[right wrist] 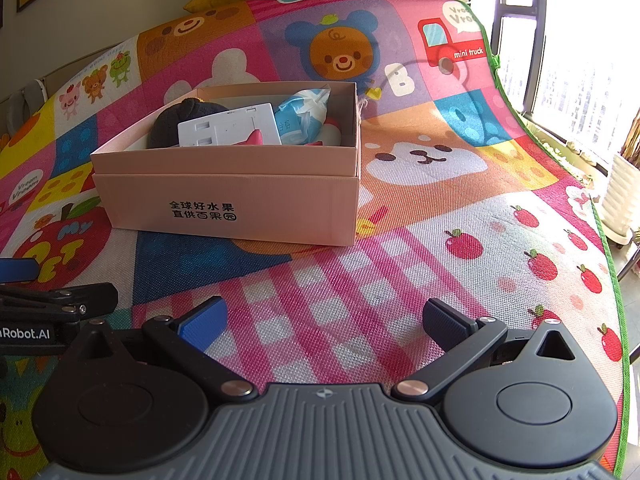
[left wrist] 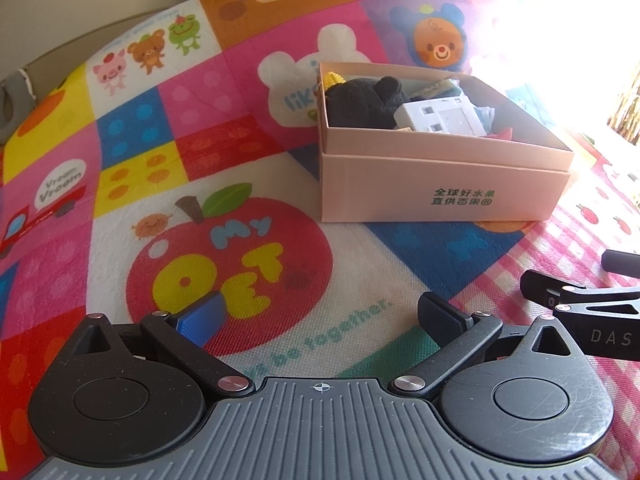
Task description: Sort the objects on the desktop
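A pink cardboard box stands on a colourful cartoon play mat. Inside lie a black knitted item, a white wall socket plate, a blue and white packet, a yellow piece and something pink-red. My left gripper hovers open over the apple print, short of the box, nothing between its fingers. My right gripper is open and empty over the pink checked patch, front right of the box.
The right gripper's black body shows at the left view's right edge; the left gripper's body shows at the right view's left edge. The mat's green edge runs along the right, with a window and a white pot beyond.
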### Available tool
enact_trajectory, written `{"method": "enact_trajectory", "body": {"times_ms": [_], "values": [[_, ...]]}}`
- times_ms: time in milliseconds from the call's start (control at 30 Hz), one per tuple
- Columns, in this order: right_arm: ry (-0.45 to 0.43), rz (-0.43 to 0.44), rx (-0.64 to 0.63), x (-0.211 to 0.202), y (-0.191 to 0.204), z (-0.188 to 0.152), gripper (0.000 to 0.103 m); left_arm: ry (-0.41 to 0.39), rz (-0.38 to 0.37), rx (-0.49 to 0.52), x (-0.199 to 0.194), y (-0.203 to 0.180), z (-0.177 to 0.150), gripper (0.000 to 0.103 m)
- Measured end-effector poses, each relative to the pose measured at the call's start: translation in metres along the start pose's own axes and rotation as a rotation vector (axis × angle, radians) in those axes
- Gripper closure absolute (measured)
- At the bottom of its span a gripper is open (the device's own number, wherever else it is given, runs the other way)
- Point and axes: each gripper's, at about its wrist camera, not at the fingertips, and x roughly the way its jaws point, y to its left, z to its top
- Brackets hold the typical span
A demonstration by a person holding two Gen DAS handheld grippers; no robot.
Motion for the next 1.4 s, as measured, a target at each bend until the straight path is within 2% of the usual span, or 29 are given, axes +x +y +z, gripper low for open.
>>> {"method": "enact_trajectory", "body": {"times_ms": [1400], "values": [[0.0, 0.0, 0.0, 0.0001, 0.0, 0.0002, 0.0, -0.005, -0.002, -0.01, -0.0006, 0.0011, -0.0012, 0.0]]}}
